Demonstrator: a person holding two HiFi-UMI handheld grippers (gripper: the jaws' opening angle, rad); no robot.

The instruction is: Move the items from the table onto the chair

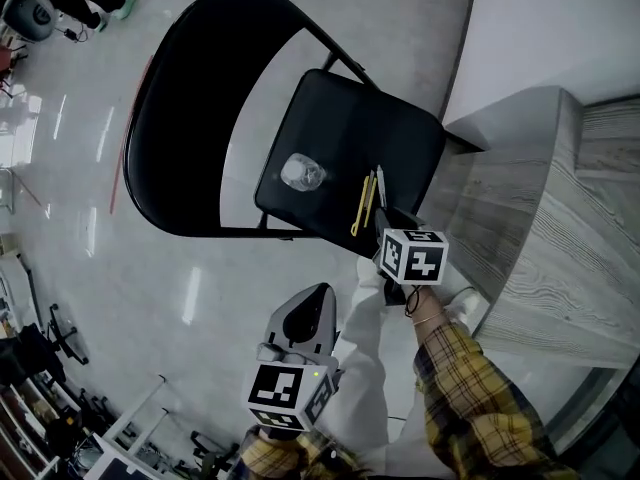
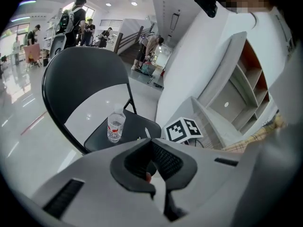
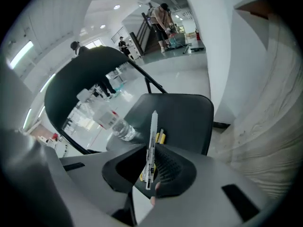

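Standing open on a glossy floor, a black folding chair serves as the drop-off point, its seat turned toward the person so that either arm can reach it. To the right runs the wood-grain tabletop from which the items are apparently being taken; nothing left to move shows on the part in view. The right gripper, carried low over the seat's near edge, has its jaws partly closed on a clear pen. It pinches the pen near the lower end so the long barrel points forward over the seat, a hold that looks suited to laying it down flat. The left gripper hangs back nearer the person's body, jaws fully together with nothing between them, seemingly kept out of the way while the other works. A small clear water bottle stands upright on the seat, well in from the near edge, where it seems less likely to tip off. A slim yellow item, too small to identify, lies flat toward the seat's near right, just beside the pen. The pen appears headed for the spot alongside it, which would keep the thin items together and apart from the bottle.
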